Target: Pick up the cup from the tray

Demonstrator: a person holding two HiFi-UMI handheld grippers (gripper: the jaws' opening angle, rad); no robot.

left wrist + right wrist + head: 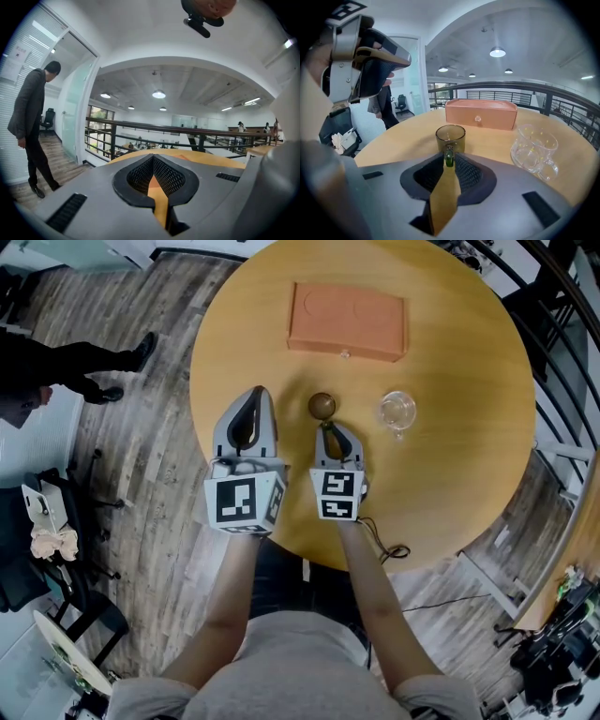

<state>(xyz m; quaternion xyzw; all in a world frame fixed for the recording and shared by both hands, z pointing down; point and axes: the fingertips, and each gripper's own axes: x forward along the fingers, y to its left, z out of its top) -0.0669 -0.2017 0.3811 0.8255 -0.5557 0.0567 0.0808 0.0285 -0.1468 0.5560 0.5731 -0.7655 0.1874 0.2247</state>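
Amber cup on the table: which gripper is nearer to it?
Right. The right gripper has the handle of the amber cup between its tips; the left gripper sits off to that cup's left, not touching it.

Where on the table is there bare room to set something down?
Bare wood right of the clear mug to the table rim, and left of the orange box. Crowded at centre: right tool, brown cup.
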